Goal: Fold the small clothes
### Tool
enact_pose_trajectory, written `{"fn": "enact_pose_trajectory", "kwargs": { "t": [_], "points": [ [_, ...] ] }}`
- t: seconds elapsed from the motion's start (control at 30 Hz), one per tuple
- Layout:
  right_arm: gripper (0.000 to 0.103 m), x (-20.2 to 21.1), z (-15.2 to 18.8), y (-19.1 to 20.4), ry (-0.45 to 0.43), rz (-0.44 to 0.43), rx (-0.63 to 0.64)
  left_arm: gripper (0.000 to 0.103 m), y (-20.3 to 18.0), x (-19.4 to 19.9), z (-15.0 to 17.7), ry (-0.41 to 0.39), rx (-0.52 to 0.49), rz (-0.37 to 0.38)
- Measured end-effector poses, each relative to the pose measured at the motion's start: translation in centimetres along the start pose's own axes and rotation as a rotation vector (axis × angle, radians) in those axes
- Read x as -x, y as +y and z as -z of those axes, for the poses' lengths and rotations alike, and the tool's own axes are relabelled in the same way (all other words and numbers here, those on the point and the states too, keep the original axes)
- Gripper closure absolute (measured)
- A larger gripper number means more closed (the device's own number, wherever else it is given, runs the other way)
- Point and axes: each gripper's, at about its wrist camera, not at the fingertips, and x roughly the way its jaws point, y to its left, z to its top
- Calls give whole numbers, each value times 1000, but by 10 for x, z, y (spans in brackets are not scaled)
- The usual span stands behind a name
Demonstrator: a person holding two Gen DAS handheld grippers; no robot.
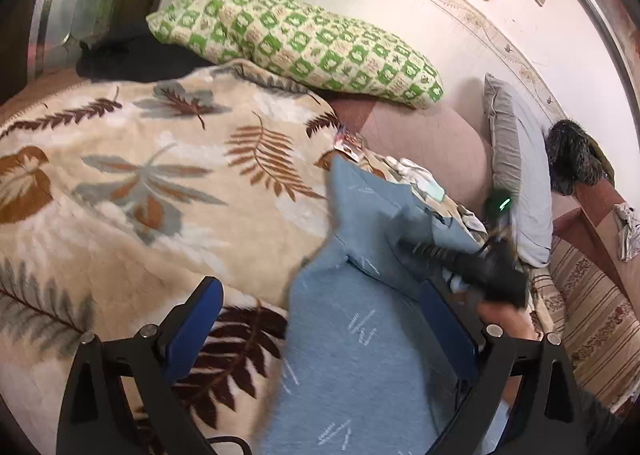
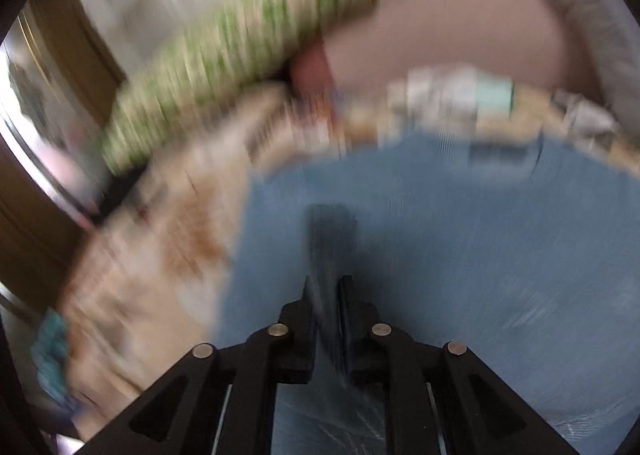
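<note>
From my left wrist, the garment (image 1: 360, 327) lies on the blanket (image 1: 140, 175) at five o'clock; the pillow (image 1: 296, 43) sits behind at twelve.

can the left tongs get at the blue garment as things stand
Probably yes. The left tongs stand open with the blue garment lying right between their fingers on the leaf blanket; only the right tongs, over its far part, crowd that end.

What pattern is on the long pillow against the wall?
Green and cream checks on the pillow, clearest in the left wrist view.
</note>
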Motion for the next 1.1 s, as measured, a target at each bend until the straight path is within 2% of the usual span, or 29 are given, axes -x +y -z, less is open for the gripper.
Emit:
{"fn": "enact_pose_trajectory", "kwargs": {
  "t": [0.03,0.07,0.1,0.13,0.27,0.33,0.37,0.5,0.53,0.57,0.6,0.67,0.73,0.77,0.8,0.83,0.87,0.9,0.93,1.0,1.07,1.1],
  "points": [
    [74,-8,7,3,30,23,16,5,0,1,0,-8,-3,-4],
    [67,-5,13,7,9,11,41,5,1,2,-2,-10,4,1],
    [33,1,14,8,-2,-21,49,5,2,1,-2,-8,11,5],
    [13,8,12,7,-6,-63,40,5,3,2,-1,-7,16,9],
    [13,31,-1,5,-46,-130,29,5,0,-1,-1,-9,13,5],
    [12,43,-10,-6,-68,-174,-41,5,-1,-1,0,-9,7,3],
    [12,44,-13,-18,-68,-225,-107,5,-1,-1,1,-8,9,0],
    [12,22,-10,-48,-16,-440,-350,5,0,-5,2,2,19,2],
    [12,11,-7,-50,15,-480,-382,5,-1,-7,2,6,16,1],
    [12,-11,-4,-50,92,-513,-409,5,-3,-9,2,9,6,-1],
    [12,-24,0,-51,136,-506,-426,5,-5,-10,3,11,-6,-4],
    [12,-23,-5,-50,98,-504,-443,5,-8,-10,3,5,-27,-11],
    [12,-12,-16,-38,93,-578,-431,5,-8,-10,2,0,-17,2],
    [12,-4,-24,-28,50,-603,-387,5,-9,-11,2,3,-10,14],
    [12,-4,-29,-23,28,-576,-340,5,-10,-12,1,7,-12,16],
    [12,-14,-32,-18,47,-507,-299,5,-12,-14,2,13,-20,15],
    [12,-38,-29,-20,143,-421,-309,5,-13,-15,3,17,-34,6],
    [12,-48,-25,-25,167,-433,-345,5,-14,-15,4,16,-47,-6],
    [12,-40,-25,-28,117,-455,-366,5,-14,-14,5,9,-59,-19],
    [12,-13,-26,-26,96,-474,-380,5,-11,-11,5,-8,-51,-23],
    [12,28,-22,-25,48,-516,-330,5,-8,-4,6,-23,-43,-30],
    [12,57,-18,-23,14,-508,-274,5,-8,1,8,-28,-49,-40]
  ]
}}
